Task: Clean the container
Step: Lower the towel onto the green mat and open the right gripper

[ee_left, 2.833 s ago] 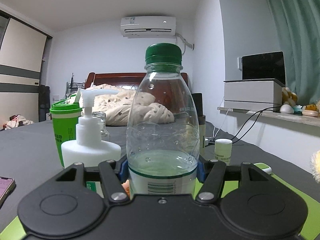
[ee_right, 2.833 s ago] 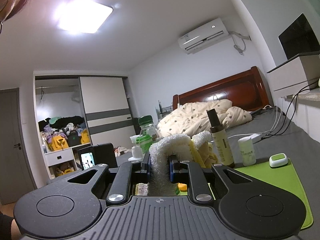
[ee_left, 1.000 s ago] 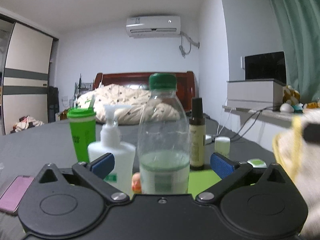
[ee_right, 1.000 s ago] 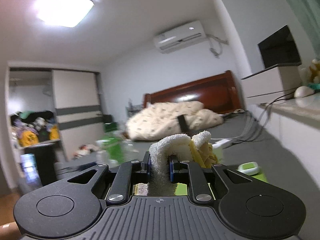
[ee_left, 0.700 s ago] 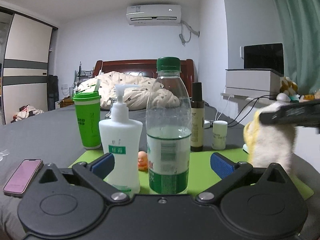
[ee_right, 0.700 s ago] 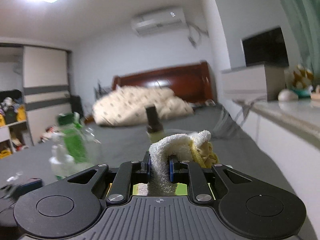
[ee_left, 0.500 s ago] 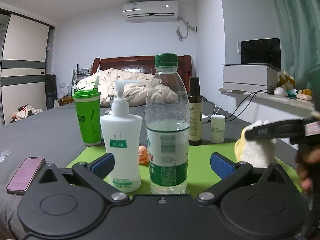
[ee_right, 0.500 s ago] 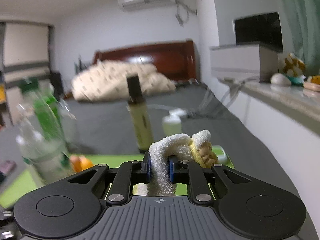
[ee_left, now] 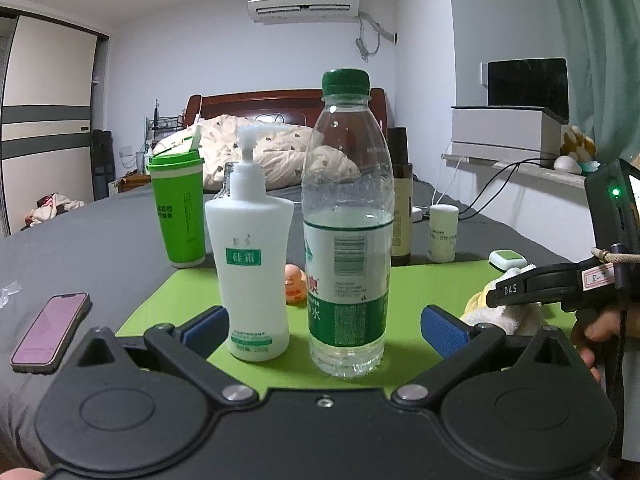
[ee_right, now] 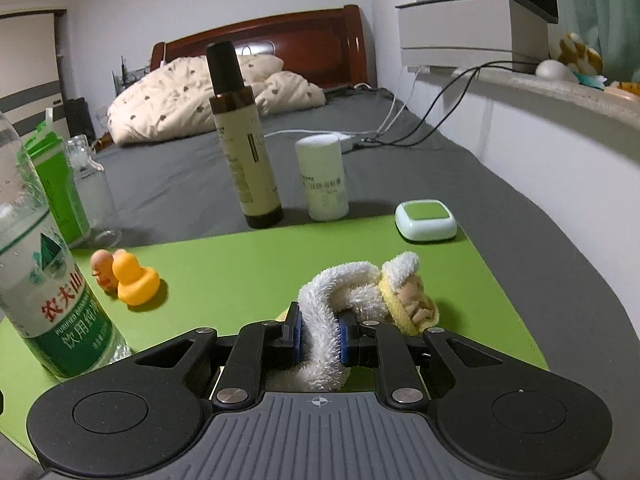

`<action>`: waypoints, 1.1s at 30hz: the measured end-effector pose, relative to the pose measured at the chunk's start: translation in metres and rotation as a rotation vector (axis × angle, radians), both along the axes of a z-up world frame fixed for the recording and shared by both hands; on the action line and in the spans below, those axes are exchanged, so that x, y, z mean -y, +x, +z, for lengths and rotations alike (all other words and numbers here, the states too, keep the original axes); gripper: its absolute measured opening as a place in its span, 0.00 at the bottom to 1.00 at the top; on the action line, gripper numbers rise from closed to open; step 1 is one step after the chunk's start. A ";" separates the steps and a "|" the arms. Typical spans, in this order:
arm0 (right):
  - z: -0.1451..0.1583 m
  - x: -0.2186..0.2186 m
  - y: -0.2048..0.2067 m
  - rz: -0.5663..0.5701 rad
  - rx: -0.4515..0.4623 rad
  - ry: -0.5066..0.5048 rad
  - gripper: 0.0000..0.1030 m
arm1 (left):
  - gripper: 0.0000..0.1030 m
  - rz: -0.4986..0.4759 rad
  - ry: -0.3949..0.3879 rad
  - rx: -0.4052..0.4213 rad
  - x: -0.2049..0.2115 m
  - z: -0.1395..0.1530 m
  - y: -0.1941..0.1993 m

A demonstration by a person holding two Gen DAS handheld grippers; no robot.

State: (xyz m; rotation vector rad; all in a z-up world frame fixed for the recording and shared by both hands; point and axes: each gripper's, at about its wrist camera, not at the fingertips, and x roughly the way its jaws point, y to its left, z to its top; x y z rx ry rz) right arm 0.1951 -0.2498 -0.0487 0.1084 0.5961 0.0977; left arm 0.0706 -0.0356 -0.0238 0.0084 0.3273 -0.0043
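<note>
The water bottle [ee_left: 347, 216] stood free at frame centre on the green mat [ee_left: 404, 280], between the left gripper [ee_left: 323, 324]'s open fingers. The right gripper [ee_right: 319, 334] clamped the towel [ee_right: 340, 292] low at right; wiping was probably finished.

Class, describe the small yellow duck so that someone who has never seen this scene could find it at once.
Start at the green mat on the grey bed. Near its far left edge, just right of the tall green-capped water bottle, sits the yellow duck. A smaller orange-pink toy figure is pressed against its left side; the duck is the bigger, plain yellow one.
</note>
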 end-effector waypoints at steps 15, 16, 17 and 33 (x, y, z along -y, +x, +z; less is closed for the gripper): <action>-0.004 -0.004 0.004 0.006 -0.058 -0.032 0.16 | 1.00 -0.005 -0.006 -0.012 0.006 -0.001 0.000; -0.004 -0.004 0.004 0.005 -0.058 -0.034 0.16 | 1.00 -0.005 -0.006 -0.011 0.006 -0.001 0.000; -0.004 -0.005 0.004 0.005 -0.059 -0.037 0.16 | 1.00 -0.004 -0.007 -0.010 0.008 0.000 -0.001; 0.002 -0.006 -0.006 -0.034 -0.063 -0.051 0.80 | 1.00 0.002 -0.009 -0.018 0.008 0.000 0.001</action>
